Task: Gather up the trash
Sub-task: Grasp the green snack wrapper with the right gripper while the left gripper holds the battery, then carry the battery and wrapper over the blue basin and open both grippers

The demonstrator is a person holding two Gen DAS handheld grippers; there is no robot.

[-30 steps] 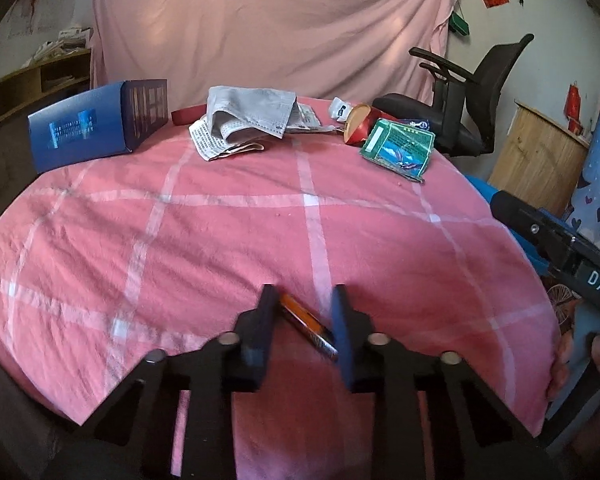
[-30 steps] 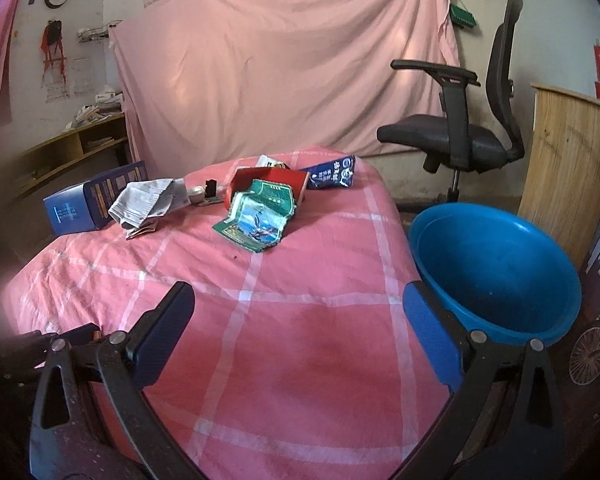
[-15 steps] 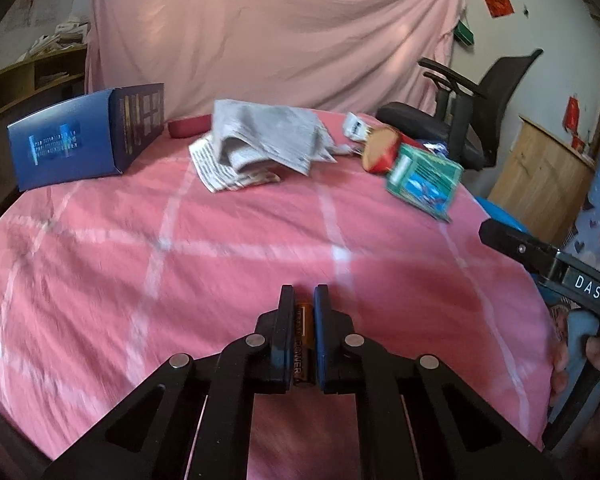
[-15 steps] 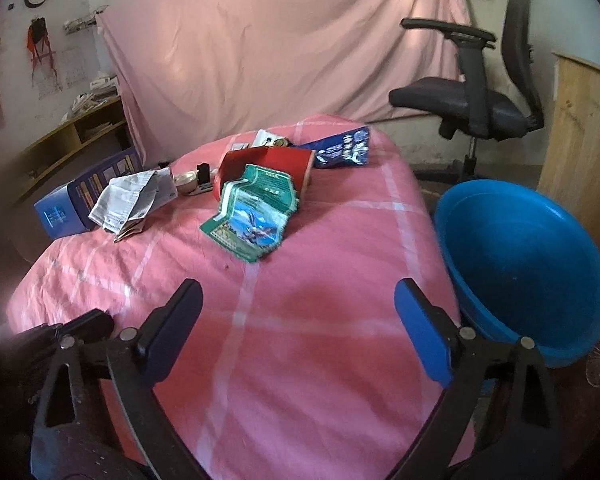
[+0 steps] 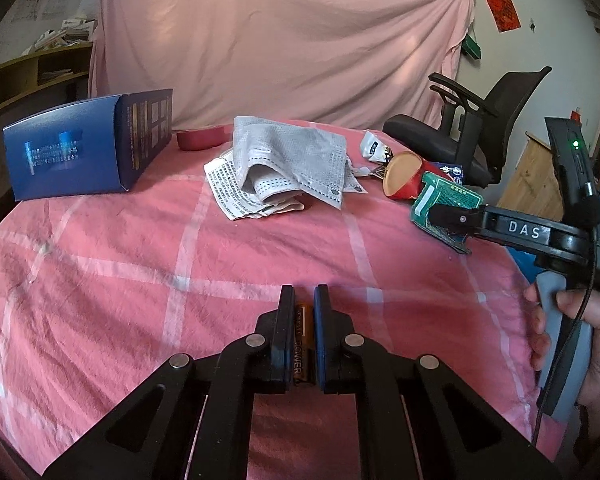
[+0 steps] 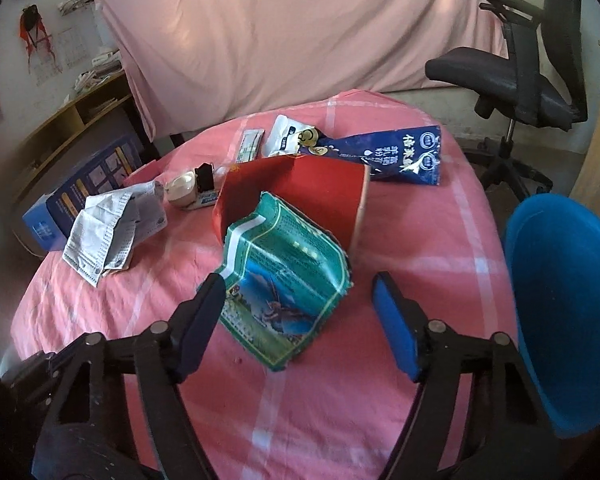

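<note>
My left gripper [image 5: 303,300] is shut on a small orange and black battery [image 5: 302,340], held just above the pink checked tablecloth [image 5: 140,280]. My right gripper [image 6: 298,300] straddles the near end of a crumpled green packet [image 6: 284,272]; its jaws are closing and the pads stand apart from the packet. In the left wrist view that gripper reaches in from the right over the same green packet [image 5: 448,200]. Behind the packet lies a red box [image 6: 320,196], then a dark blue milk-powder bag [image 6: 400,154] and a white wrapper [image 6: 286,138].
A blue basin [image 6: 572,300] stands off the table's right edge. A blue carton [image 5: 84,148], folded newspaper [image 5: 284,160] and a small white item [image 6: 184,190] lie at the back left. An office chair [image 6: 520,76] stands behind, and a hand [image 5: 588,344] grips the right handle.
The left gripper closed on the battery and lifted it slightly. The right gripper travelled forward over the table to the green packet and began narrowing.
</note>
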